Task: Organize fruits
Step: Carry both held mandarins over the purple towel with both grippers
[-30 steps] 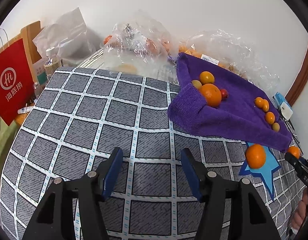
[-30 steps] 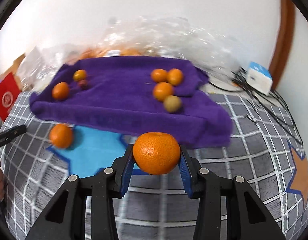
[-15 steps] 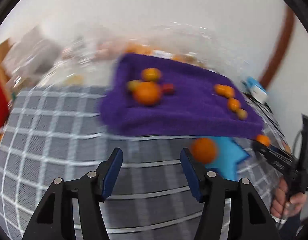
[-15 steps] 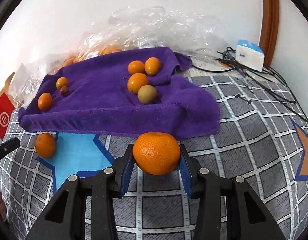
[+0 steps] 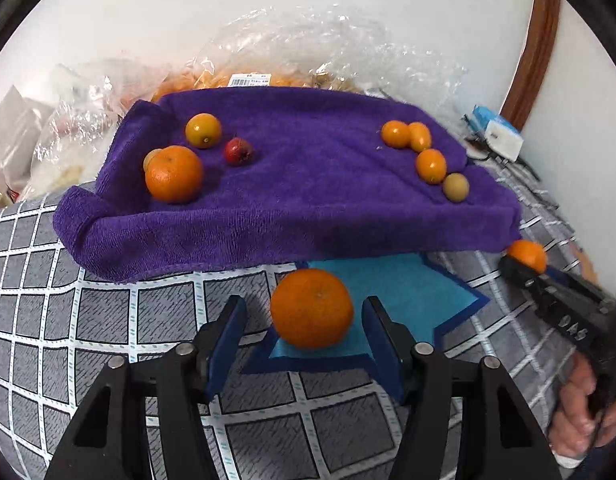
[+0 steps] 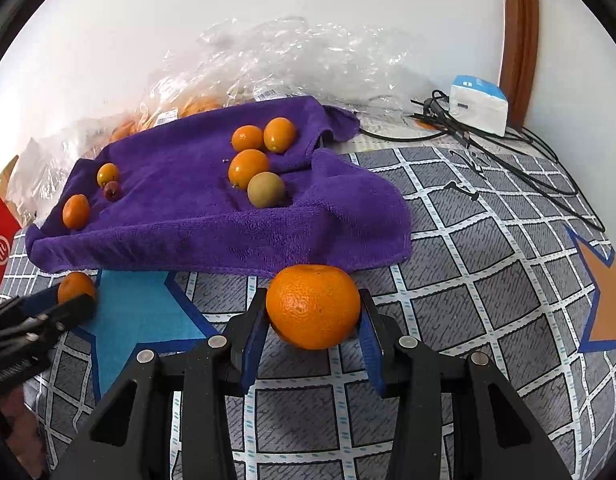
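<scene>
On the far left of the purple towel (image 5: 308,184) sits one group: a mandarin (image 5: 174,174), a small yellow-orange fruit (image 5: 203,130) and a small red fruit (image 5: 238,151), with a yellowish fruit half hidden behind the mandarin. Toward the towel's right end lies a second group, three kumquats (image 5: 407,135) and a greenish-brown round fruit (image 5: 455,187). The towel is spread on a grey checked cover (image 5: 108,320) with a blue star (image 5: 407,292) printed on it; I cannot tell what surface lies beneath.

Just near of the towel's front edge, a loose mandarin (image 5: 311,307) rests on the blue star. The left hand-held gripper (image 5: 304,336) straddles it, jaws spread, each pad apart from the peel with a clear gap on both sides; the jaws have just been closing in around it. This looks like the pick-up step for this fruit. The next move, as I judge it, is to finish closing until both pads meet the peel, gently, since a round fruit could roll or squirt out, then lift and carry it to the mandarin on the towel's left.

To the right, the right hand-held gripper (image 6: 312,322) is pinching another mandarin (image 6: 312,306), both blue pads pressed to its sides, held just near of the towel's right front corner. It probably belongs with the other mandarins.
</scene>
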A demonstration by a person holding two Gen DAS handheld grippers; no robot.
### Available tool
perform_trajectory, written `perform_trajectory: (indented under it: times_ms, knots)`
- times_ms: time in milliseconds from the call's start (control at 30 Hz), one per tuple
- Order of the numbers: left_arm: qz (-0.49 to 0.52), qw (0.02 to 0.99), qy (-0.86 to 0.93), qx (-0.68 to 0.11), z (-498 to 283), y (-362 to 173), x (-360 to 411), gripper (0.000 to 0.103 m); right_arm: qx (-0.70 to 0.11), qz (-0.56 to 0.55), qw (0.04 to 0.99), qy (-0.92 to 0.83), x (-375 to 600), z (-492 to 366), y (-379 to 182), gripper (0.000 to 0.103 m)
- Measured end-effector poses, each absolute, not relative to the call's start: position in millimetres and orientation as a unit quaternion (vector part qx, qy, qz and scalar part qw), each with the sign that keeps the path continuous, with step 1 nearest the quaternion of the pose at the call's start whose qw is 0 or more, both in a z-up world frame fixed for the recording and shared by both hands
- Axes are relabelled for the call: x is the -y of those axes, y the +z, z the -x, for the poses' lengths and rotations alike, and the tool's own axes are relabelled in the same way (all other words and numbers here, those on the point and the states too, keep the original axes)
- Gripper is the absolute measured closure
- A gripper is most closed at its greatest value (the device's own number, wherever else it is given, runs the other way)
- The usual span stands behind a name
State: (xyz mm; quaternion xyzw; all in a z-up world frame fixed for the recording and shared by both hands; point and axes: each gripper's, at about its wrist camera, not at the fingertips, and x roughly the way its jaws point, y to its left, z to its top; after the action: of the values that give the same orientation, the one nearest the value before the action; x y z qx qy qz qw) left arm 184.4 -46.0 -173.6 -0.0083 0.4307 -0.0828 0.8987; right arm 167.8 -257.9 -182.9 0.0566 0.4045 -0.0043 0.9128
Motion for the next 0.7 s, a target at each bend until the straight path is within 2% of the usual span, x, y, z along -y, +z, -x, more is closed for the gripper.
perform_trajectory:
  times_ms: [100,700]
  knots:
    - [0.0,0.903,-0.092,-0.419,-180,-173,46,0.064,-0.406,-0.061,0.912,-0.008,259,-169,-183,0.061]
    - [0.081,0.911,-0.084,-0.396,-177,-162,11,0.065,-0.4,-0.042,0.915,0.003,251,-168,-182,0.061]
